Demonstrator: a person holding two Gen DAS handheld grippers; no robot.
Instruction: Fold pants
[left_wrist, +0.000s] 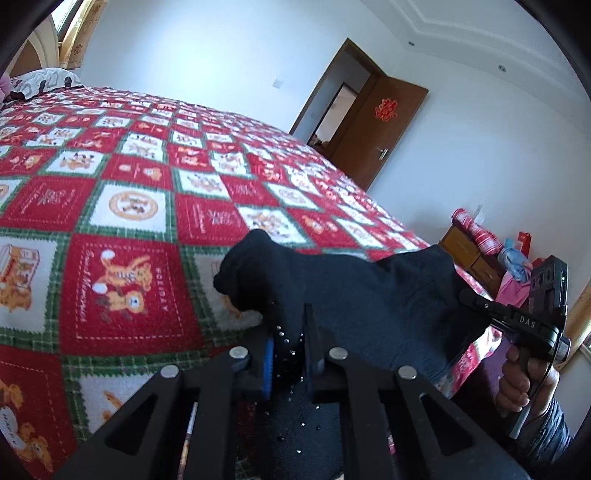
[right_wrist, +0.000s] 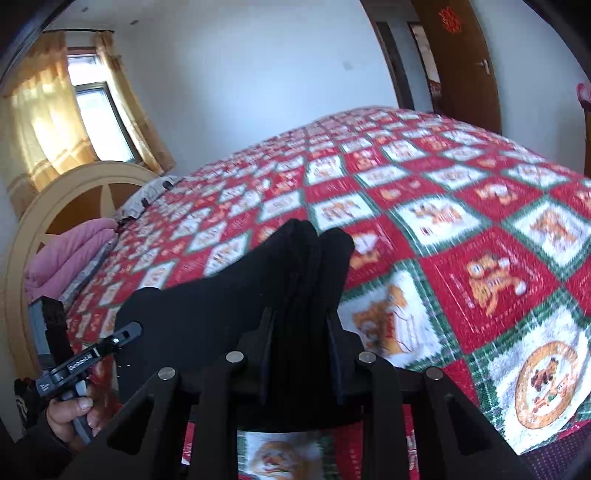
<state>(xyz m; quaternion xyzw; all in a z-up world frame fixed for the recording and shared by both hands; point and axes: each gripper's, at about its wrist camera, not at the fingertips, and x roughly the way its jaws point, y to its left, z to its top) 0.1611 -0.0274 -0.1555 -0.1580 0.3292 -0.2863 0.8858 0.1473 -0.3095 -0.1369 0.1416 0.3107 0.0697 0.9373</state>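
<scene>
Black pants (left_wrist: 354, 291) are held up between both grippers above the near edge of the bed. My left gripper (left_wrist: 291, 332) is shut on one bunched end of the pants; small shiny studs show on the cloth between its jaws. My right gripper (right_wrist: 301, 325) is shut on the other end of the pants (right_wrist: 295, 280), which stick up past the fingertips. Each gripper shows in the other's view: the right gripper (left_wrist: 469, 295) at right, the left gripper (right_wrist: 136, 326) at lower left. The cloth spans between them.
The bed's red, white and green checked blanket (left_wrist: 122, 206) fills the space ahead. A pink quilt (right_wrist: 70, 254) and pillow lie by the headboard (right_wrist: 44, 218). An open brown door (left_wrist: 380, 129) and a wooden nightstand (left_wrist: 469, 251) with clutter stand beyond the bed.
</scene>
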